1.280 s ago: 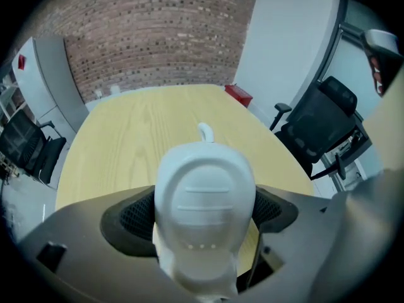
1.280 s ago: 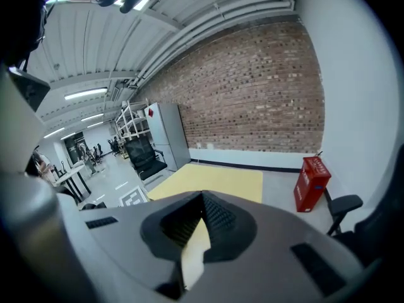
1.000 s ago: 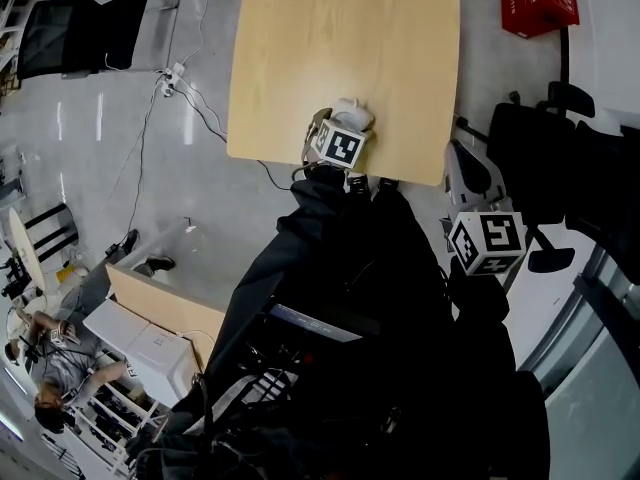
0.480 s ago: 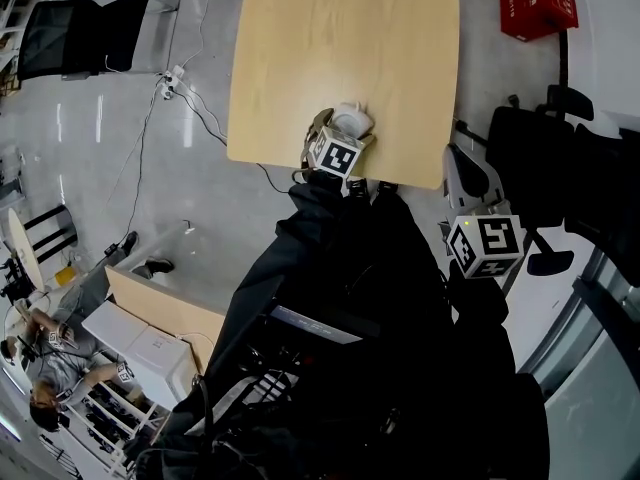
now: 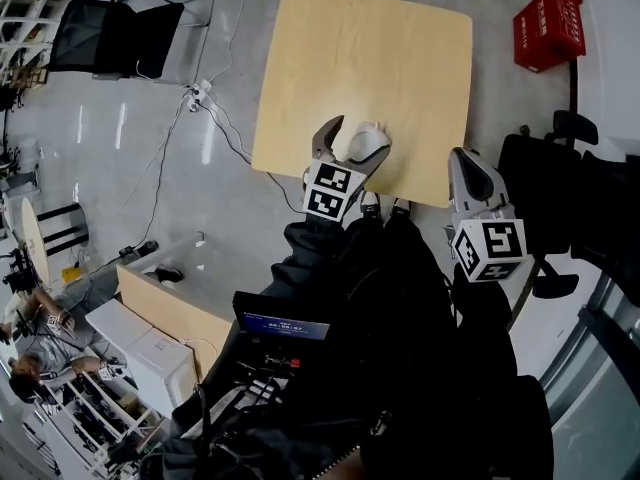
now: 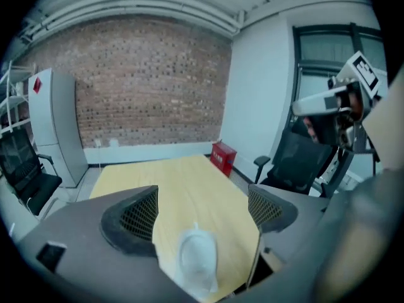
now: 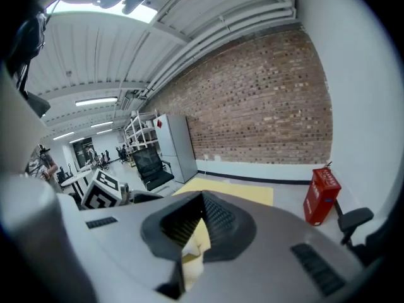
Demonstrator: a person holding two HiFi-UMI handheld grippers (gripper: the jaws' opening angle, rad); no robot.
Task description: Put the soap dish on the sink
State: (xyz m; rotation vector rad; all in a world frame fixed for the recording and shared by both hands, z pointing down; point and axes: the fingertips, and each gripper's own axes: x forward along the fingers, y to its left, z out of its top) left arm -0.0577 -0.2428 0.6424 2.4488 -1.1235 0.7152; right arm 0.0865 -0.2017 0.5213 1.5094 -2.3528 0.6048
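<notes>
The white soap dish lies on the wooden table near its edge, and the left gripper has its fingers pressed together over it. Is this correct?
Not quite. The left gripper has its fingers spread wide apart, not pressed together; the left gripper view shows this, with the white soap dish in the gap. The rest holds: the dish lies on the wooden table near its edge.

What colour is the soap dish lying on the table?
The soap dish is white; it shows clearest in the left gripper view.
</notes>
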